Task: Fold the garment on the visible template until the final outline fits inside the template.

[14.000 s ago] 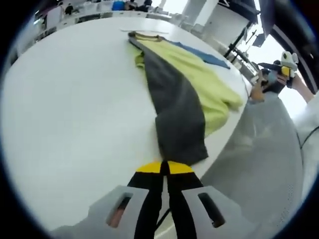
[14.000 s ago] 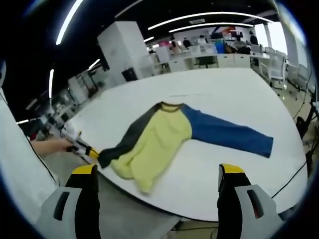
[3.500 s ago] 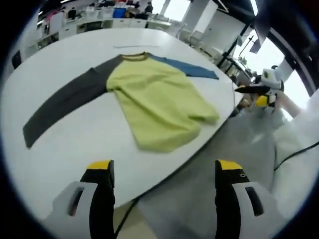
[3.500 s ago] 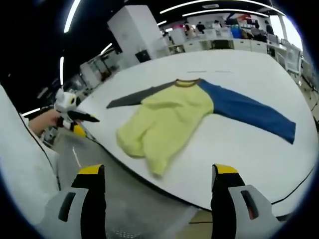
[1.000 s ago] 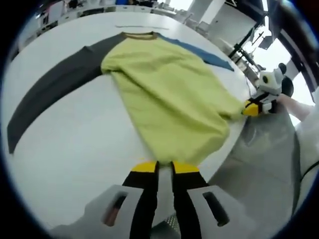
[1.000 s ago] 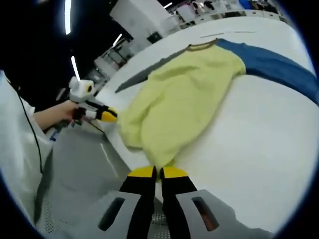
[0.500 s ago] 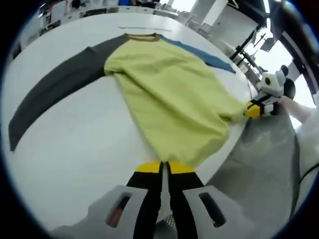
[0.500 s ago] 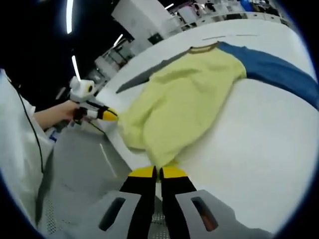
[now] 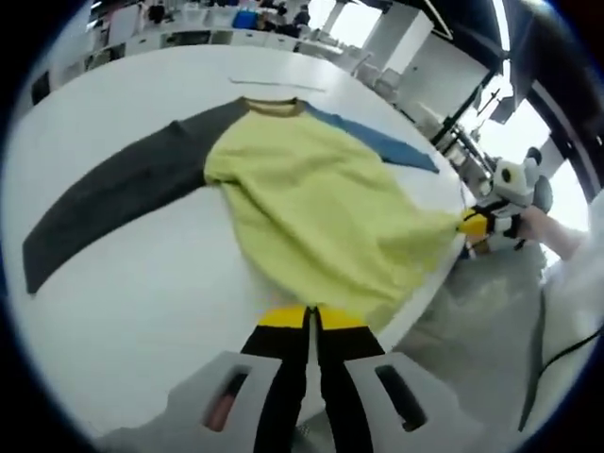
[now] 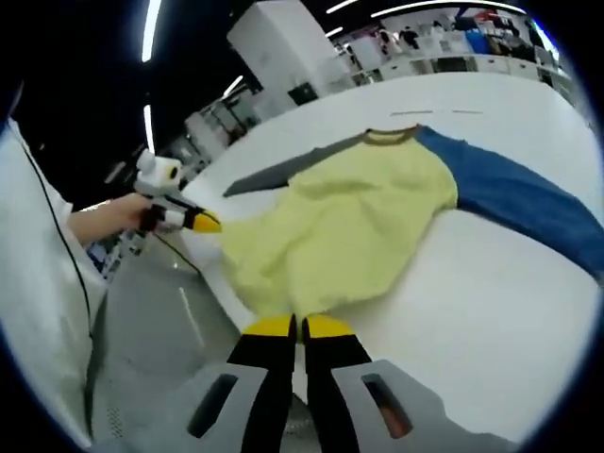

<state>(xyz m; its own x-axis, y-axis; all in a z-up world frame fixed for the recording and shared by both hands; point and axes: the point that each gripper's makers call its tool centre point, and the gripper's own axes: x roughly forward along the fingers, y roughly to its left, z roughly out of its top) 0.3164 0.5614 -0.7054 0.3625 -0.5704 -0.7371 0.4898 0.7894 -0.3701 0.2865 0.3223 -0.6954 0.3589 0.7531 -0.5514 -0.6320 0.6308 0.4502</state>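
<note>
Left gripper view: left tongs (image 9: 308, 319) pinch shirt (image 9: 311, 212) hem | right tongs (image 10: 298, 327) pinch other corner | hem now lifted off surface (image 9: 123, 274) | fold starting

Strip-lit office (image 10: 151, 28), white desks (image 10: 444, 64)

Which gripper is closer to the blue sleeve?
Right. The right gripper is shut on the yellow shirt's hem corner on the blue sleeve side. The left gripper is shut on the hem corner on the grey sleeve side.
</note>
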